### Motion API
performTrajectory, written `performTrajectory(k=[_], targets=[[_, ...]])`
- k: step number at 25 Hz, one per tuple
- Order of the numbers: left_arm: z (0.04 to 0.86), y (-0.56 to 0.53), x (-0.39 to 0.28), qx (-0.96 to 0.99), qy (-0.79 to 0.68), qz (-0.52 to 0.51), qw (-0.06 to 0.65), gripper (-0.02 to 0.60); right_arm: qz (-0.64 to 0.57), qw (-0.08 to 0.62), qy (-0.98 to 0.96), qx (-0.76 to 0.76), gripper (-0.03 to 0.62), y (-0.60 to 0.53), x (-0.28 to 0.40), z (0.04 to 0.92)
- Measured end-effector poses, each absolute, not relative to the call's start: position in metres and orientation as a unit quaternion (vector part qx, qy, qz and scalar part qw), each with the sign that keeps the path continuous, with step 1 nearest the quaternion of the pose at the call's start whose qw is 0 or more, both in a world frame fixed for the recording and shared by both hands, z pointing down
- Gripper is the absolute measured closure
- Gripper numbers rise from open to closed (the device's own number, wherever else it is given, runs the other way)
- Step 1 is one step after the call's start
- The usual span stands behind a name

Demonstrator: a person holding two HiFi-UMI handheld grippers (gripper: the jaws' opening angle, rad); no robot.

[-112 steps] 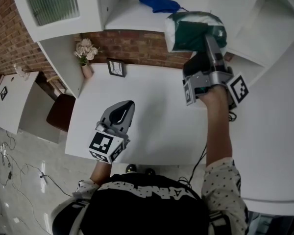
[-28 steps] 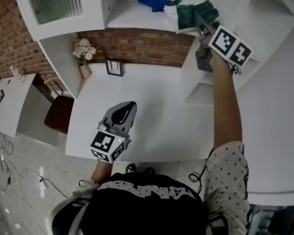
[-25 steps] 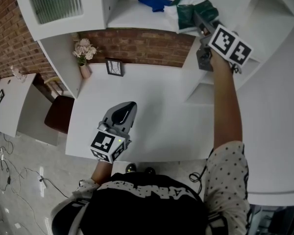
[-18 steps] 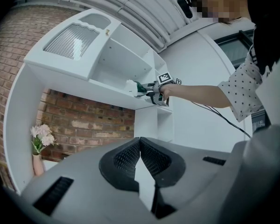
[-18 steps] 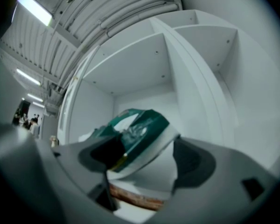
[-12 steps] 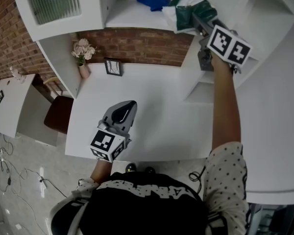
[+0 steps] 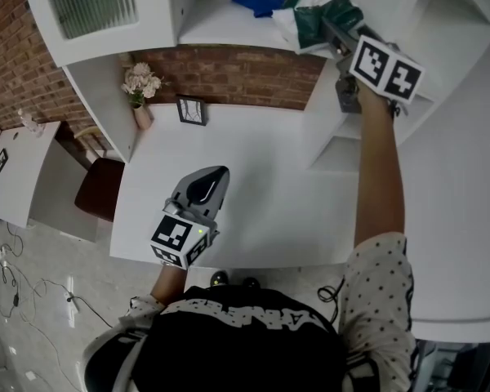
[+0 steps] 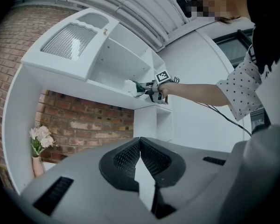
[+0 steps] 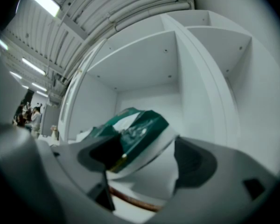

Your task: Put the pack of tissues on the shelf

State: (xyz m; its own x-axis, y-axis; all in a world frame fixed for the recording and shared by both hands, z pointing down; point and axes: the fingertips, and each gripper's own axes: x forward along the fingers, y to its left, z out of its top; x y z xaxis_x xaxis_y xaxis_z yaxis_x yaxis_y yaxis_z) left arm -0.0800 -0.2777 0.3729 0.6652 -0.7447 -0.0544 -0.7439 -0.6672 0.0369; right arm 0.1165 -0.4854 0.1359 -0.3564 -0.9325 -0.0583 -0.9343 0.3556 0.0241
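The pack of tissues [image 7: 317, 15], green and white, hangs tilted at the right end of the white shelf [image 7: 220, 31], just over its board. My right gripper [image 7: 333, 33] reaches up to it and is shut on it. In the right gripper view the pack [image 9: 135, 134] fills the gap between the jaws, pressed against the left pad, with the shelf's back wall behind it. My left gripper [image 7: 206, 188] is shut and holds nothing, low over the white table [image 7: 261, 194]. In the left gripper view its gripper [image 8: 140, 146] points towards the shelf and the far pack [image 8: 133, 87].
A blue cloth [image 7: 261, 5] lies on the same shelf, left of the pack. Under the shelf a vase of flowers [image 7: 140, 88] and a small picture frame [image 7: 193, 113] stand against the brick wall. A brown chair [image 7: 98, 190] stands left of the table.
Since the oldest frame my right gripper has carried the pack up from above the table to the shelf. Over the last second it has rolled a little. The left gripper has kept still.
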Motion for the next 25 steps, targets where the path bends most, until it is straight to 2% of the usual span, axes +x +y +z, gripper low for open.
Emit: performTrajectory(k=[13,16,25], targets=[[0.375,-0.279,-0.084,0.913,-0.406,-0.028,0.005,0.548,0.040,0.022,0.821,-0.570,0.206,-0.486,0.113,0.128],[0.372,-0.282,-0.079,0.916,-0.400,-0.027,0.000,0.548,0.024,0.045,0.816,-0.576,0.206,-0.484,0.119,0.132],[0.299,-0.317,-0.046,0.930,-0.357,-0.076,-0.054,0.548,0.018,0.062,0.815,-0.576,0.206,-0.483,0.122,0.137]])
